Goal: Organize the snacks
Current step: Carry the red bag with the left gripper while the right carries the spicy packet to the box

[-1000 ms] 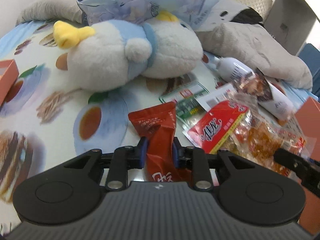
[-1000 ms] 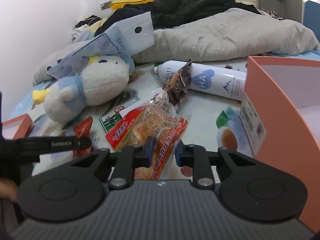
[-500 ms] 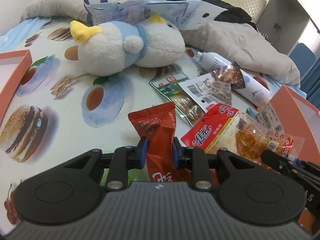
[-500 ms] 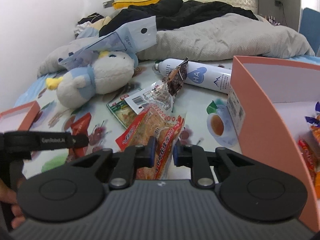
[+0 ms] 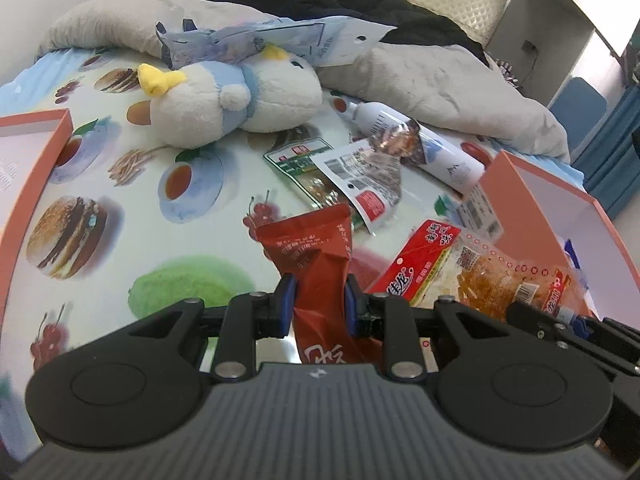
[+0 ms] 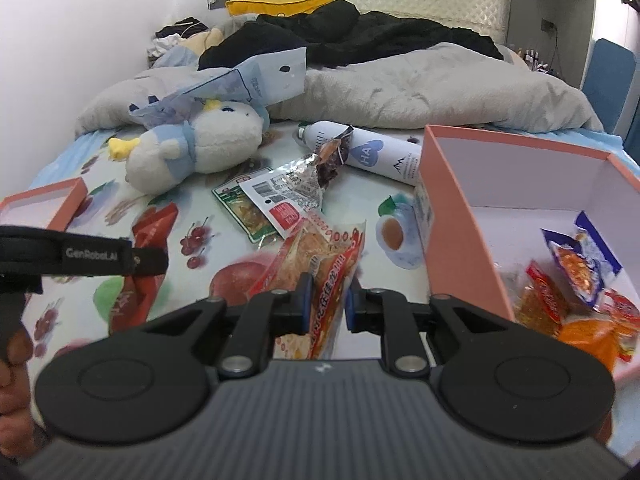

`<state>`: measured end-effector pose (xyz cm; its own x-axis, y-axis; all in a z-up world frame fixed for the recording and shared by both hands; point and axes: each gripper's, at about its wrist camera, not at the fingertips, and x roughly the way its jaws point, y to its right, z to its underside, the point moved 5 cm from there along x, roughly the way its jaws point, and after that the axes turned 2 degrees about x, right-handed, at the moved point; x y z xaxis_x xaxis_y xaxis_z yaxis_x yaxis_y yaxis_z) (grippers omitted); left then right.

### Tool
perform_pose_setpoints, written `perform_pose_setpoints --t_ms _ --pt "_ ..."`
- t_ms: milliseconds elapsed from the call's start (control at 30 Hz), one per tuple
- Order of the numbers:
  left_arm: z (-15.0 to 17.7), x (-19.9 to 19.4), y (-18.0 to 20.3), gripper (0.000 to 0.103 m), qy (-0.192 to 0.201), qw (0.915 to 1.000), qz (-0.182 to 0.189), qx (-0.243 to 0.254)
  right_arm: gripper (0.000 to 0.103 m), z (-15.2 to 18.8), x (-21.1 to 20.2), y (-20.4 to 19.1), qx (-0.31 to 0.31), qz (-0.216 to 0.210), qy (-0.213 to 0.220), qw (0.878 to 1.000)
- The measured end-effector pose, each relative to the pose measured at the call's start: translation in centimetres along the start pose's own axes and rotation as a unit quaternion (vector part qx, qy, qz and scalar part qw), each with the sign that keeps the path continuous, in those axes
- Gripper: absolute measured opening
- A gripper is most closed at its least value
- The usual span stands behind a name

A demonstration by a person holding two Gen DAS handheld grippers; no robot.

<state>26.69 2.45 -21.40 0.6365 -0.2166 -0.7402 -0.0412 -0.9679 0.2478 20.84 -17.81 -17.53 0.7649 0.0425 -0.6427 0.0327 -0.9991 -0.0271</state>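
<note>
My left gripper [image 5: 318, 288] is shut on a dark red snack packet [image 5: 310, 248], held up above the printed bedsheet. Beside it on the right, my right gripper [image 6: 327, 284] is shut on a clear packet of orange snacks with a red label [image 6: 320, 248]; the same packet [image 5: 480, 276] shows in the left wrist view. An open pink box [image 6: 452, 208] stands just right of the right gripper, with several snack packets [image 6: 576, 280] in it. A green packet [image 5: 304, 164], a silver barcode packet [image 5: 360, 176] and a brown packet [image 5: 396, 142] lie on the bed ahead.
A white plush toy [image 5: 224, 104] lies at the back left under a pale blue bag [image 5: 280, 40]. A white bottle [image 5: 440, 152] lies beside the grey blanket [image 5: 440, 80]. The pink box lid [image 5: 36, 160] sits at the left edge. A hand [image 6: 12, 360] holds the left gripper.
Both grippers have risen and drawn back from the plush toy with their packets still held. The inside of the pink box has come into the right wrist view.
</note>
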Motion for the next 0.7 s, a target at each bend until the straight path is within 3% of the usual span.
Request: perform_pose_setpoints --t_ms 300,700 --pt "1.1 -3.8 2.5 0.029 -0.002 0.9997 0.014 0.018 0.019 0.5 -3.1 0.9 0.000 0.014 -0.007 1.000" --pt "-2.3 -7.5 8.3 0.029 0.032 0.9973 0.044 0.049 0.018 -3.3 -7.2 3.4 0.021 0.010 0.025 0.999"
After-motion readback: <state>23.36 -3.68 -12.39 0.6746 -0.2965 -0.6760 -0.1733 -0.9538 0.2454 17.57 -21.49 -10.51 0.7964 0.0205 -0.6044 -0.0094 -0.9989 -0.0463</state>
